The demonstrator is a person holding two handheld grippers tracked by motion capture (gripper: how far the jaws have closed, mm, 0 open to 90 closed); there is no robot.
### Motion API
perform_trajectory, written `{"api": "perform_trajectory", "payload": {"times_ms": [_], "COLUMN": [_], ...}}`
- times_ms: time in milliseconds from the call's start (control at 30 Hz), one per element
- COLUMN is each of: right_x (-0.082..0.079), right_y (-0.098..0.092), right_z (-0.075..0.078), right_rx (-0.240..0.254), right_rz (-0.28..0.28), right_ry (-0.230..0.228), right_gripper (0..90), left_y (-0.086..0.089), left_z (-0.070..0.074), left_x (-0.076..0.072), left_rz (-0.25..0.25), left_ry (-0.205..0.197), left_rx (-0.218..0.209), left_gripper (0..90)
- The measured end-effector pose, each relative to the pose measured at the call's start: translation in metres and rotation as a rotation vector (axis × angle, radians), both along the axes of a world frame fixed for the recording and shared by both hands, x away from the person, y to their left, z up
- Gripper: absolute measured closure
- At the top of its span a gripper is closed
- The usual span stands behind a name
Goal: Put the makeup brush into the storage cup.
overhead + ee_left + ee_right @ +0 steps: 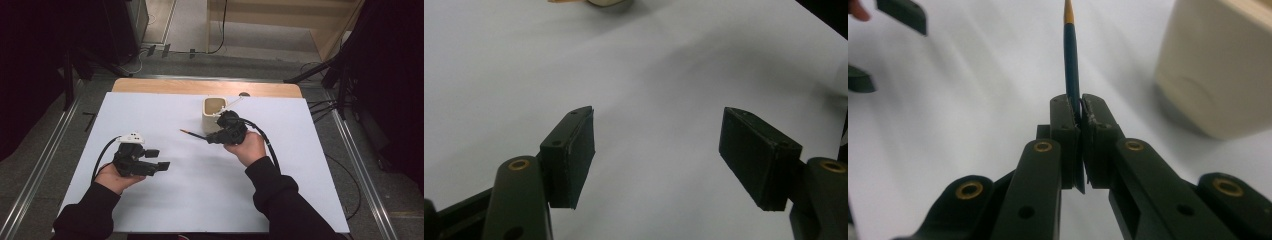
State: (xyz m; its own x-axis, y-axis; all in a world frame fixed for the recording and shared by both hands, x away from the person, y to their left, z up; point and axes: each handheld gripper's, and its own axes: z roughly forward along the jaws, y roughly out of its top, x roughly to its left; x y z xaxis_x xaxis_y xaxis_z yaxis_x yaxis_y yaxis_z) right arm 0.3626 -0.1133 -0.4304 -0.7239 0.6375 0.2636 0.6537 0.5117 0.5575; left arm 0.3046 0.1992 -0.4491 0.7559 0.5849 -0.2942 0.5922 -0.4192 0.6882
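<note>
Thin dark-blue pencil with an orange-yellow tip (1071, 55) is clamped between the jaws of the right gripper (1081, 116). Jaws fully closed on the shaft, pads pressing from both sides. In the right gripper view most of the pencil sticks out straight ahead of the jaws, tip farthest away.

High view: pencil (193, 133) juts from the right gripper (210, 138) toward the left side of the tabletop, roughly level, orange tip leading, over the middle of the sheet. Can't tell whether the tip touches the surface.

Cream rounded-square holder cup (213, 113) stands upright just behind the right gripper, toward the far edge. A thin white stick (234, 103) leans out of its rim to the right. In the right gripper view the cup (1219, 65) sits right of the pencil, apart from it.

Left gripper (156, 159) is well apart, at the near left. Jaws wide open with nothing between them; in the left gripper view (656, 160) bare sheet shows in the gap.

All on a white sheet covering the wooden tabletop (210, 180). Black cables trail from both grippers.
</note>
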Motion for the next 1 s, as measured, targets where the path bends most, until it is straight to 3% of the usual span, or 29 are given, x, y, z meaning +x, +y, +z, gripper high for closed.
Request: {"api": "perform_trajectory", "payload": {"times_ms": [500,767,933,1000], "right_x": [-0.023,-0.035,-0.043,-0.044], "right_y": [-0.004,-0.006,-0.007,-0.007], "right_z": [0.002,0.004,0.005,0.005], "right_rx": [0.056,0.090,0.113,0.113], "right_rz": [-0.027,-0.039,-0.025,-0.022], "right_ry": [-0.016,-0.036,-0.042,-0.044], "right_gripper": [86.3,86.3,86.2,86.2], "left_y": [-0.019,-0.022,-0.022,-0.022], "left_z": [0.008,0.011,0.010,0.010], "left_x": [0.004,0.005,0.006,0.007], "left_rz": [0.013,0.032,0.011,0.014], "left_ry": [0.002,0.020,0.001,0.011], "left_rx": [0.003,-0.046,-0.026,-0.029], "left_gripper": [31.0,32.5,34.1,34.1]}}
